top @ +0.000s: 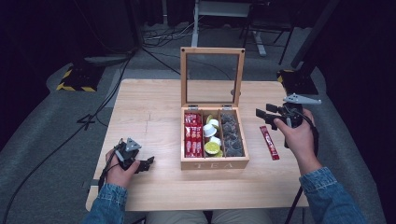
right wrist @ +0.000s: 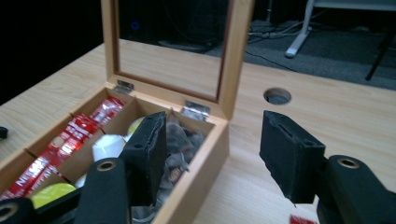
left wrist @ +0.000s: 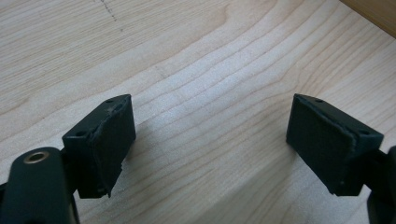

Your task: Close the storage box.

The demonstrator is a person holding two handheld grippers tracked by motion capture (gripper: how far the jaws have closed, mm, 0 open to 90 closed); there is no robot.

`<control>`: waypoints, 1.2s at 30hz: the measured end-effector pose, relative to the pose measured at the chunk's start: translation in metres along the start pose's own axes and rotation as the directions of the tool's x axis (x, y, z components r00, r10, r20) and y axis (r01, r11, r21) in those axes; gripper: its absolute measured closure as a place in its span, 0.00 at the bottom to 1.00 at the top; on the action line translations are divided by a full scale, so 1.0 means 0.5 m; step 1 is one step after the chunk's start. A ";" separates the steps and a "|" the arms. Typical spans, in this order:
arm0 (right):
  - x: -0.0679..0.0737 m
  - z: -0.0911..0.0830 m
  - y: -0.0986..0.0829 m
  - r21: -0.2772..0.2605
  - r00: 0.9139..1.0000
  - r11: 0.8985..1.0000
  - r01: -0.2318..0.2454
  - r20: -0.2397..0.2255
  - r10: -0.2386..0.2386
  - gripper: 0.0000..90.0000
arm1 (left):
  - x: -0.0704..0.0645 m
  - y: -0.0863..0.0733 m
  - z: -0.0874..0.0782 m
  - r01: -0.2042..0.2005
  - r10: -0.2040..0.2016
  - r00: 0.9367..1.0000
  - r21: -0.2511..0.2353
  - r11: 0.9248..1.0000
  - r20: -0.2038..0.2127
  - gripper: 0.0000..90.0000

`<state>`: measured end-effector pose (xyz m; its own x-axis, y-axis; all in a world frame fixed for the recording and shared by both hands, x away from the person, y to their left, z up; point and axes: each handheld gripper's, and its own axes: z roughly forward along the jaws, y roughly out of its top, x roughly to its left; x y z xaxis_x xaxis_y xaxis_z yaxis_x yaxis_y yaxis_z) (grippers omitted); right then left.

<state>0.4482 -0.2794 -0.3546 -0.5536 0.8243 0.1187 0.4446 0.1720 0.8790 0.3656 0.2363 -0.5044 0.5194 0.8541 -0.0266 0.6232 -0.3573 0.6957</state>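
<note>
Your left hand-held gripper point(top: 148, 163) rests wide open, empty, on the bench point(top: 149, 107). Right hand-held gripper point(top: 264, 112), also wide, hovers nearer the red sachet point(top: 269, 142), lying lengthwise beside the tea box point(top: 214, 163).

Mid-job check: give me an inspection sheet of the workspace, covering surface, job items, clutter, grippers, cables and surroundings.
Surface: light wooden table, with a round hole behind the box.
Job's things: wooden tea box, glass lid standing open; red sachets in its left compartment, small cups in the middle, dark bags on the right. One red sachet lies on the table right of the box.
Clutter: nothing seen.
Grippers: left gripper open, low over bare wood, empty; right gripper open, empty, beside the box's right back corner.
Cables: black cables run over the floor to the left and behind.
Surroundings: grey floor, dark room, stand feet behind.
</note>
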 end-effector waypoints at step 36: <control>-0.028 0.151 0.195 -0.062 1.000 0.998 -0.019 0.001 0.019 0.49 | 0.002 0.001 0.000 0.006 -0.006 1.000 0.006 1.000 -0.008 0.16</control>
<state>0.5526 -0.2332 -0.3055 -0.5442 0.8280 0.1352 0.4106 0.1223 0.9036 0.3663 0.2369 -0.5043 0.5111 0.8592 -0.0256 0.6300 -0.3541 0.6912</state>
